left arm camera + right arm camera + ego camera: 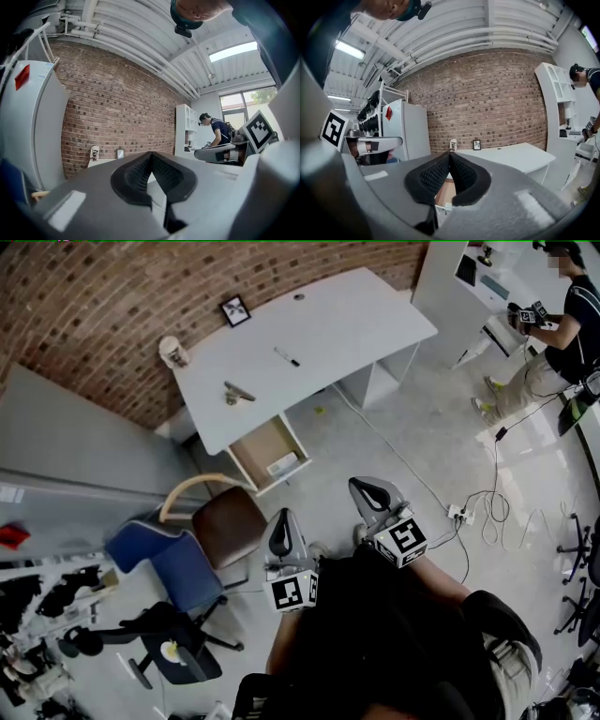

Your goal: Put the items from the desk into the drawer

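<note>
The white desk (356, 324) stands against the brick wall, well ahead of me. On it lie a black pen (287, 356), a grey clip-like tool (237, 392), a small picture frame (234, 310) and a pale cup-like figure (173, 351). Below the desk's front an open drawer (262, 448) holds a white item (281, 464). My left gripper (282, 529) and right gripper (373, 491) are held close to my body, far from the desk. Both are shut and empty, with the pads meeting in the left gripper view (151, 157) and the right gripper view (449, 157).
A brown chair (228, 521) and a blue chair (169, 563) stand between me and the drawer, with a black office chair (173, 652) nearer left. Cables and a power strip (459, 513) lie on the floor to the right. Another person (562, 329) stands by a white shelf unit (450, 282).
</note>
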A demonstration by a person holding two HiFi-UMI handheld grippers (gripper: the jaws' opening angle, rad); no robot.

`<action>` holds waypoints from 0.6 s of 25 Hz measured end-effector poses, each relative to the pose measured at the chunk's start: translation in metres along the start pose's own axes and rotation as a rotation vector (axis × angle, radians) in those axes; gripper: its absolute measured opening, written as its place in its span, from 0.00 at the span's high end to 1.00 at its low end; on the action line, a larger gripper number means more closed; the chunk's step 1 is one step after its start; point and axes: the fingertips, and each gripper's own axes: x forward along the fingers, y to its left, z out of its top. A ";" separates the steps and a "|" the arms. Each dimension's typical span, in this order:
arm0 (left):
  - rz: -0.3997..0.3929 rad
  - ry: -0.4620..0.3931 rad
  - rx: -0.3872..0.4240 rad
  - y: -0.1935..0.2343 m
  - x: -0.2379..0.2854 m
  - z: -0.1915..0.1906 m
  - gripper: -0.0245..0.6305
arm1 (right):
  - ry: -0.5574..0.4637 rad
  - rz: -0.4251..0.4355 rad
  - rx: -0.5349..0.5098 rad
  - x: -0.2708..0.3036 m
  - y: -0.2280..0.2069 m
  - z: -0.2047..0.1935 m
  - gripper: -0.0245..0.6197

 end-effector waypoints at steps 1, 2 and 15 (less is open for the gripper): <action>-0.001 0.000 0.000 -0.001 0.000 0.000 0.94 | -0.001 -0.003 0.005 0.001 -0.001 -0.001 0.95; -0.001 -0.001 0.001 -0.001 0.000 0.000 0.94 | -0.001 -0.004 0.009 0.002 -0.002 -0.002 0.95; -0.015 -0.009 -0.009 0.023 -0.004 0.004 0.94 | 0.033 -0.015 0.023 0.020 0.012 -0.010 0.66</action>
